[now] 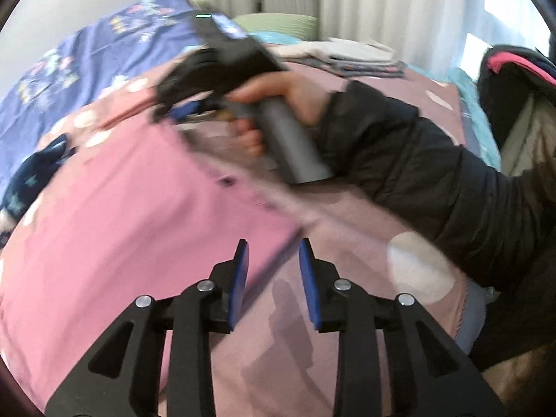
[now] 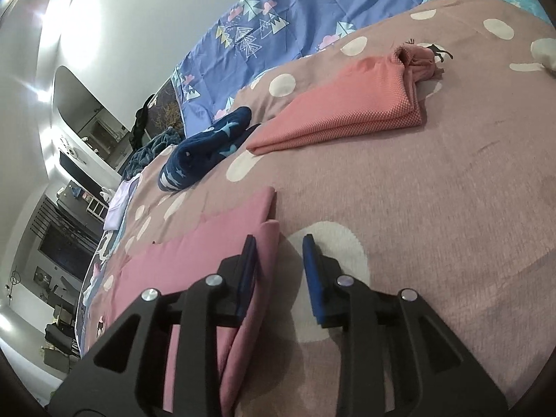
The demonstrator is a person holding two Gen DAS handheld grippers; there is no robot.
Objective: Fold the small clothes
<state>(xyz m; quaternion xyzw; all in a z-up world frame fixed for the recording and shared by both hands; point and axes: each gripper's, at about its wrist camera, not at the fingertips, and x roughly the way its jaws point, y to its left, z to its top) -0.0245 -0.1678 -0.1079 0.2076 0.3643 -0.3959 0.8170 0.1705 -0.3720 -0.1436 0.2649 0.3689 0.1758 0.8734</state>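
Observation:
A pink garment (image 1: 121,208) with a button lies flat on the mauve dotted bedspread (image 1: 365,312). My left gripper (image 1: 274,253) hovers over its right edge, open, with nothing pressed between the pads. In the right wrist view the same pink garment (image 2: 194,253) shows a folded corner beside the left finger. My right gripper (image 2: 279,243) is open just past that corner, over the bedspread (image 2: 434,191). From the left wrist view the right gripper (image 1: 173,111) is blurred at the garment's far edge, held by a hand (image 1: 292,93) in a black sleeve.
A folded salmon garment (image 2: 347,111) and a rolled navy patterned one (image 2: 205,149) lie further up the bed. A blue printed duvet (image 2: 295,17) lies beyond. A stack of folded clothes (image 1: 358,55) sits at the far end, and a dark jacket (image 1: 514,80) at right.

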